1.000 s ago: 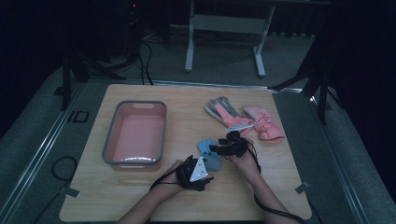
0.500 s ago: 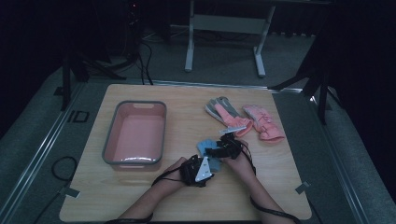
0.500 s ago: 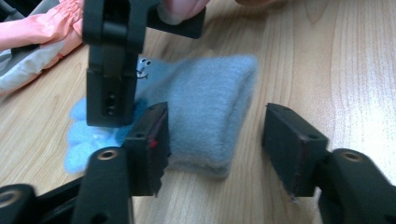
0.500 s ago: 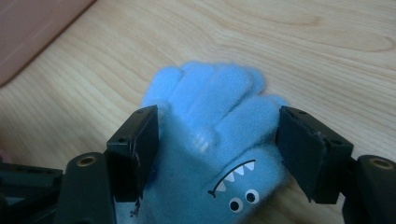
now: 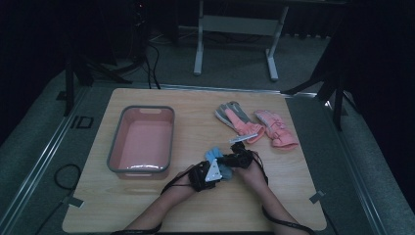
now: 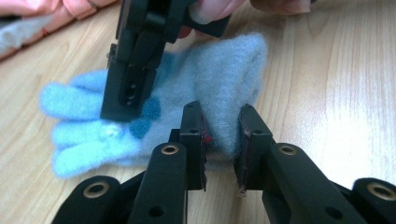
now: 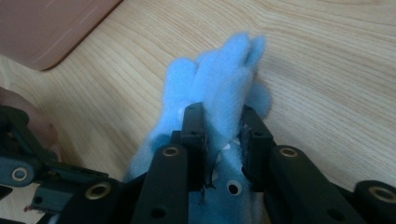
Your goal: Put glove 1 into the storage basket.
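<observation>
A light blue fleece glove [image 5: 213,155] lies on the wooden table [image 5: 195,112] near the front, between the person's two hands. My left gripper [image 6: 222,135] has just closed and is shut on the glove's cuff [image 6: 229,84], which stands up in a fold between the pads. My right gripper [image 7: 223,128] has also just closed, pinching the blue glove [image 7: 219,79] near its fingers. The left gripper view shows the right gripper [image 6: 133,74] from the side, pressed down on the glove. In the high view the left gripper [image 5: 218,170] and the right gripper [image 5: 227,160] nearly touch.
A pink basin [image 5: 115,147] with a grey rim stands left of the hands, and its corner [image 7: 51,23] shows in the right gripper view. Behind the hands to the right lie a grey-and-pink glove [image 5: 237,119] and a pink glove [image 5: 276,128]. Bare wood runs along the front edge.
The two hands have drawn a little closer together over the blue glove, and less of the glove shows between the grippers.
</observation>
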